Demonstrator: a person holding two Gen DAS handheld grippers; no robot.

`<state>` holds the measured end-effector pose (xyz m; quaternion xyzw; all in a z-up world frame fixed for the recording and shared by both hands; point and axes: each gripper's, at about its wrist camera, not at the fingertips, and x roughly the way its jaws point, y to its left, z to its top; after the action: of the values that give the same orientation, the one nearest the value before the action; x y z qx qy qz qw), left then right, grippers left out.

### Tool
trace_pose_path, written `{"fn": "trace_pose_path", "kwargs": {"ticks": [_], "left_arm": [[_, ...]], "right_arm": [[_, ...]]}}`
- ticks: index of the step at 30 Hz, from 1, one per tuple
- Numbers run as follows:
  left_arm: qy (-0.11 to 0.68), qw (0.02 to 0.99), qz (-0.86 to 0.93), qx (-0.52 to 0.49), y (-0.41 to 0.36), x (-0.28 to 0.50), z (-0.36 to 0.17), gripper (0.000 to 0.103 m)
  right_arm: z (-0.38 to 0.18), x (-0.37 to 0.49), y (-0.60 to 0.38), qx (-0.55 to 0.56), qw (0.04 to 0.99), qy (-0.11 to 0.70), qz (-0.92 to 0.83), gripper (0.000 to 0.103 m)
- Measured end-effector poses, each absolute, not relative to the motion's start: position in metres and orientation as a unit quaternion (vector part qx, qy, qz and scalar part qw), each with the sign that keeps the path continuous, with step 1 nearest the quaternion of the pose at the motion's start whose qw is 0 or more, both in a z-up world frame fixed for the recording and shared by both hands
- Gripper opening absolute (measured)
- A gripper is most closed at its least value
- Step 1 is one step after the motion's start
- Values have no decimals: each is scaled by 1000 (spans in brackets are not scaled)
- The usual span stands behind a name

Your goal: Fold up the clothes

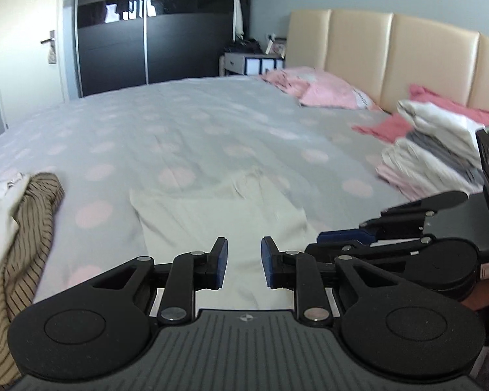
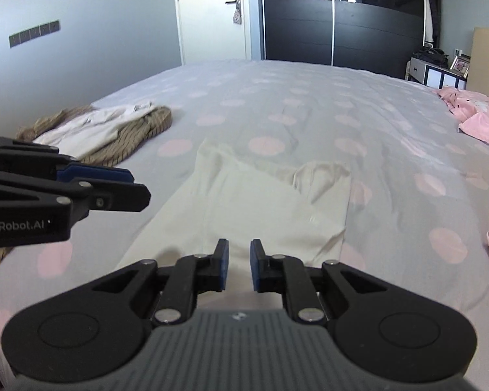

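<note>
A big bed (image 2: 309,104) fills the room, with a grey sheet dotted in pale pink. Behind it stand a dark wardrobe (image 2: 342,16), a cream door (image 2: 212,13) and a padded headboard (image 1: 391,45). Pink pillows (image 1: 326,91) lie near the headboard, and a stack of folded clothes (image 1: 433,150) sits on the right side. A brown striped top (image 2: 140,133) lies in a heap on the left. A cream garment (image 2: 260,208) lies flat, partly folded, just in front of both grippers. The left gripper (image 1: 244,262) has a small gap between its blue pads and holds nothing. The right gripper (image 2: 239,264) is the same, a little apart and empty
</note>
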<state>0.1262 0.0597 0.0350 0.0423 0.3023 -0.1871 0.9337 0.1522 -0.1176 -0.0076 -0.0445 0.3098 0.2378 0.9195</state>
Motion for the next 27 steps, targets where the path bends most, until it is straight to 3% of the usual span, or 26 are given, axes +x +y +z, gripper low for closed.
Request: {"fn": "trace_pose_path", "kwargs": {"ticks": [9,21,27], "left_arm": [[341,902,-258,63,49,96,38,20],[462,834,-285,98,15,62,-34,20],[441,865,-228,78,39,90,-43,20]], "right_arm": [[-1,135,-139,-63,906,328,260,21],[-52,97,-135,-99,860,408,291,21],[-66,114,-127,-97,857,418,285,21]]}}
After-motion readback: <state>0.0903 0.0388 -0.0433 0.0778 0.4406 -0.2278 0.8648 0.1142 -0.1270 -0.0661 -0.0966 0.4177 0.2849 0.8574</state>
